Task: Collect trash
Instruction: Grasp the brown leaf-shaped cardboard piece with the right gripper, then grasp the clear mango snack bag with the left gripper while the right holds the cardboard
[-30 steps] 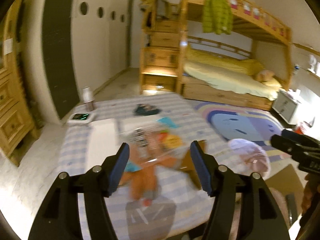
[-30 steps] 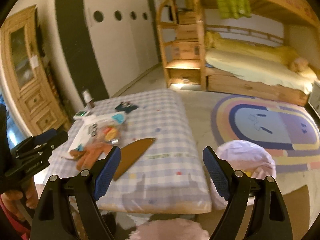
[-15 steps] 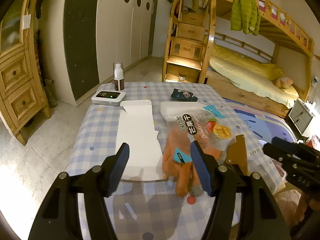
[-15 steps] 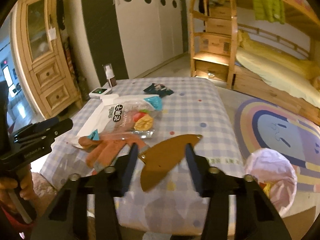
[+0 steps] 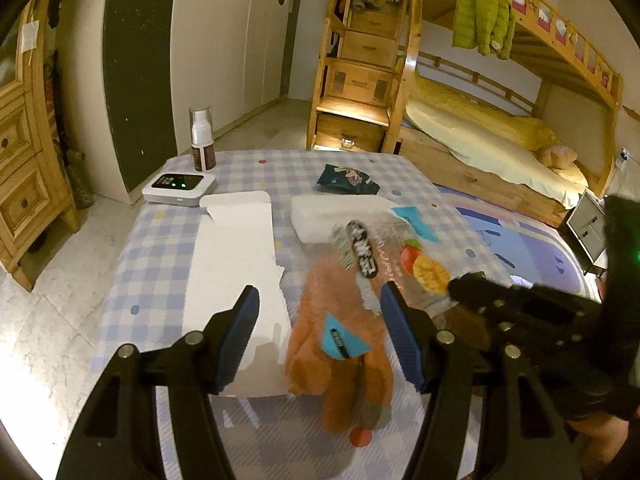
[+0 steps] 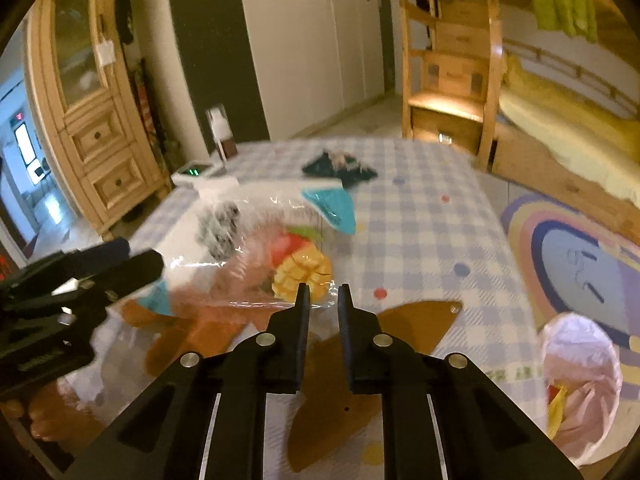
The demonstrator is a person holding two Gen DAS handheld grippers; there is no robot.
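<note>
Your right gripper (image 6: pixel 323 295) pinched the snack bag's (image 6: pixel 280 256) near corner for lifting; left gripper (image 5: pixel 318 322) hovered spread over it.

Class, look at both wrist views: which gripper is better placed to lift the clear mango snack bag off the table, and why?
Right. The right gripper has nearly closed at the mango snack bag's near edge, with the trash bin on its side. The left gripper hangs wide open over the orange glove.

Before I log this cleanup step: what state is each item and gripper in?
left gripper: open, over the orange glove.
right gripper: nearly shut at the mango snack bag's edge; grip unclear.
mango snack bag: lying on the table.
orange glove: flat.
trash bag: open beside the table.
white device: lights on.
</note>
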